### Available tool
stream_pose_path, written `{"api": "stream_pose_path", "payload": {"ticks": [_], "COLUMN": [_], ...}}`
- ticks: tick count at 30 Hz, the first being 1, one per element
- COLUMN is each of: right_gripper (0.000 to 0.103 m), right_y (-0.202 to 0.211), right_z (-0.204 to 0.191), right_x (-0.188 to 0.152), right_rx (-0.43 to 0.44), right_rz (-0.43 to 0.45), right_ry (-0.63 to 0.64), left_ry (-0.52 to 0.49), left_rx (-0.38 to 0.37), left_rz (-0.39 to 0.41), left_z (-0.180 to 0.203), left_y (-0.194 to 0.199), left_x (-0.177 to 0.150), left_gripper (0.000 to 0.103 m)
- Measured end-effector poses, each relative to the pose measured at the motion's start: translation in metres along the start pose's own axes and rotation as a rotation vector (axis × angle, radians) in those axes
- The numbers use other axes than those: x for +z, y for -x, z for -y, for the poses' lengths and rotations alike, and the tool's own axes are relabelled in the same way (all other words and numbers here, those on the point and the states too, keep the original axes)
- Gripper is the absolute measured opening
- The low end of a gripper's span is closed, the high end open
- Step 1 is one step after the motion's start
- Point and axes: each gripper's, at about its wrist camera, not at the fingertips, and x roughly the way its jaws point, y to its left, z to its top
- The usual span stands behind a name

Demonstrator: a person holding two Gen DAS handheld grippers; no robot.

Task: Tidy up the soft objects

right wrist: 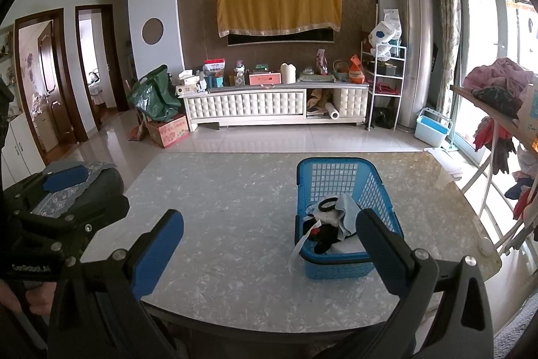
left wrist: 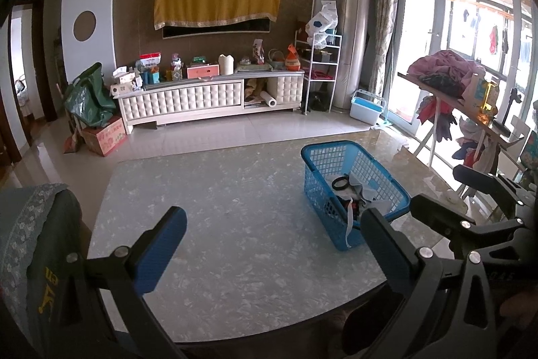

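Note:
A blue plastic basket stands on the marble table, right of centre. It holds several soft things: a black ring-shaped piece, pale blue cloth, black fabric and a white strap that hangs over the near rim. The basket also shows in the right wrist view with the same soft things. My left gripper is open and empty above the table's near edge, left of the basket. My right gripper is open and empty, its right finger in front of the basket's near corner.
A grey cushion with a lace cover lies at the table's left edge, also in the right wrist view. A rack with piled clothes stands right of the table by the window. A TV cabinet lines the far wall.

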Motion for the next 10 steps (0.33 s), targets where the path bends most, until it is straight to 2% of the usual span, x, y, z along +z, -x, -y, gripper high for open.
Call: {"api": "stream_pose_path", "payload": {"ticks": [10], "right_gripper": [0.103], "right_y": [0.0021], "right_z": [-0.0043], "right_x": [0.0035], "right_rx": [0.003], "right_rz": [0.003], "right_ry": [0.004], "left_ry": [0.001], "left_rx": [0.001], "left_rz": [0.002], "left_z": [0.0010], "left_y": [0.0024], "left_x": [-0.0005], "left_gripper": [0.103]}}
